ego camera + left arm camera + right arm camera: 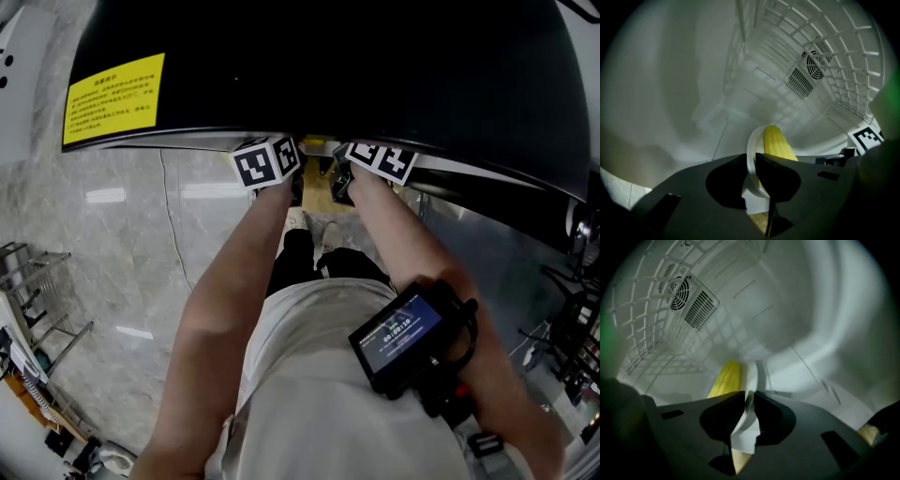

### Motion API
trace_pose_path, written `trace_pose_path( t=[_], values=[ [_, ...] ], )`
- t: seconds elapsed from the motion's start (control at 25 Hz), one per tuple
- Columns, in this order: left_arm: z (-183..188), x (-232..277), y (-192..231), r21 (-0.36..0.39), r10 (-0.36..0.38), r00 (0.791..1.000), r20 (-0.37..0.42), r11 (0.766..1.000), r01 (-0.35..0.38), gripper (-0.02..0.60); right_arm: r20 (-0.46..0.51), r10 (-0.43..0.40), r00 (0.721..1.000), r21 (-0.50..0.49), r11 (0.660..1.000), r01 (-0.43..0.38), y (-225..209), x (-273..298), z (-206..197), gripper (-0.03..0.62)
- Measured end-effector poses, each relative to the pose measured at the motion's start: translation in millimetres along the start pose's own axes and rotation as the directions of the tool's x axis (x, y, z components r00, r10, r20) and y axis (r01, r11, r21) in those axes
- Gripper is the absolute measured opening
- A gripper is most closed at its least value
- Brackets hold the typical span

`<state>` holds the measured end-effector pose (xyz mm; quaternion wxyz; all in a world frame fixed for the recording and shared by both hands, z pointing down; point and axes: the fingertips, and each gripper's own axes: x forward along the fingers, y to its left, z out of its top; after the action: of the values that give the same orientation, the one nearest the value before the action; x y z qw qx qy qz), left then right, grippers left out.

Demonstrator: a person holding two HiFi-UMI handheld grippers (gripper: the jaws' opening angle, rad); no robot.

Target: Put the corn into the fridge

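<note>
Corn [777,143] on plate [751,149] | left gripper [750,161], right gripper [749,401] clamp rim | yellow label [112,98] unreadable

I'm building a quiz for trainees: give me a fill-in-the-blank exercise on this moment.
1. The left gripper and the right gripper are both shut on the rim of a white ____.
2. On it lies a yellow ear of ____.
3. In the head view, the label on the black surface is ____.
Missing: plate, corn, yellow.
</note>
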<state>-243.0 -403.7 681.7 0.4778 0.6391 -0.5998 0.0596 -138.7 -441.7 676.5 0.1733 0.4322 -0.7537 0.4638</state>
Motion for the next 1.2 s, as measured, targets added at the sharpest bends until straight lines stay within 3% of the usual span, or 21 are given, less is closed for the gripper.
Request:
trace_pose_path(
  t=[0.16, 0.44, 0.76, 1.12, 1.2],
  values=[
    [-4, 3, -1, 0.027, 0.008, 1.000, -0.019, 1.000, -0.008, 0.049, 0.002, -0.021, 1.000, -0.042, 0.999, 0.021, -3, 3, 1, 0.049],
    [16, 6, -8, 0.152, 0.022, 0.997, 0.072, 0.988, -0.033, 0.051, 0.023, -0.041, 0.999, -0.113, 0.993, 0.044, -2, 4, 7, 0.066],
    [24, -8, -1, 0.203, 0.062, 0.992, 0.107, 0.976, -0.083, 0.051, 0.043, -0.062, 0.997, -0.158, 0.985, 0.068, 0, -2, 9, 0.074],
    [24, -28, -6, 0.264, 0.021, 0.992, 0.123, 0.963, -0.053, 0.051, 0.092, -0.064, 0.994, -0.155, 0.985, 0.078, 1, -15, 13, 0.074],
    [21, -31, -4, 0.263, 0.015, 0.992, 0.123, 0.964, -0.047, 0.076, 0.102, -0.064, 0.993, -0.155, 0.985, 0.079, 2, -17, 13, 0.072]
  ],
)
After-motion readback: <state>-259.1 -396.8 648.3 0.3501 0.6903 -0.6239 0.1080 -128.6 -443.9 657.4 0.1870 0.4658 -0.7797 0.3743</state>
